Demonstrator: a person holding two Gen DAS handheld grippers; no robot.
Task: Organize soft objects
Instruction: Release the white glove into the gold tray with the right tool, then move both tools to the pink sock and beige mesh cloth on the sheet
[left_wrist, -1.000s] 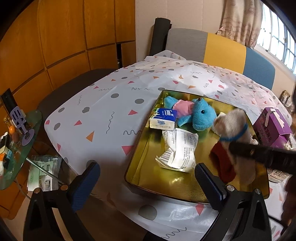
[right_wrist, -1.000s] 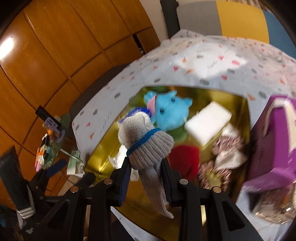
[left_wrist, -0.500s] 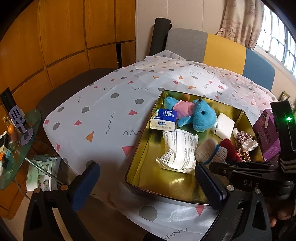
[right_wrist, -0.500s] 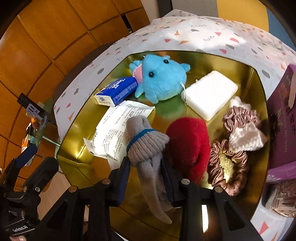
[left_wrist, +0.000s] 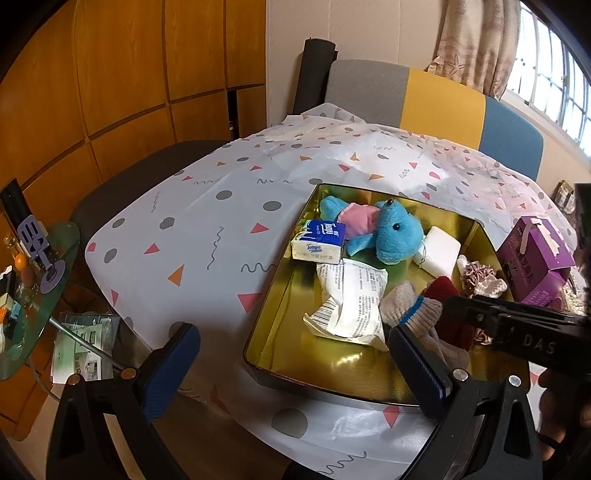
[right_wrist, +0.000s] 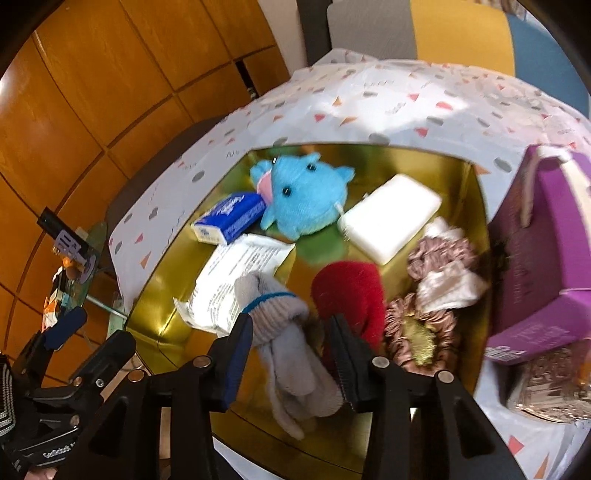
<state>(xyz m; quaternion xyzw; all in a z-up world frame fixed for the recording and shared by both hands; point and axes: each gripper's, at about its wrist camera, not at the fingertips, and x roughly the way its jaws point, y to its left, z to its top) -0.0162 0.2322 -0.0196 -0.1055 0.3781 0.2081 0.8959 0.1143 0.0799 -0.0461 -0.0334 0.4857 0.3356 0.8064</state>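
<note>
A grey sock with a blue band (right_wrist: 280, 332) (left_wrist: 410, 314) lies on the floor of the gold tray (left_wrist: 284, 295), beside a red soft item (right_wrist: 351, 291). My right gripper (right_wrist: 290, 323) straddles the sock and its jaws are opening; a gap shows on the right side, so the pads no longer squeeze it. My left gripper (left_wrist: 295, 358) hovers open and empty over the tray's near left corner. The tray also holds a blue plush toy (left_wrist: 395, 232), a tissue pack (left_wrist: 319, 240), a white printed packet (left_wrist: 351, 295), a white pad (left_wrist: 439, 251) and satin scrunchies (right_wrist: 436, 258).
A purple box (left_wrist: 532, 258) stands on the patterned tablecloth (left_wrist: 207, 221) just right of the tray. A glass side table (left_wrist: 33, 295) with small items sits low at the left. A multicoloured chair (left_wrist: 436, 99) backs the table's far side.
The right gripper came down into the tray with the sock, and its jaws have spread. The sock now rests on the tray floor. The left gripper has not moved.
</note>
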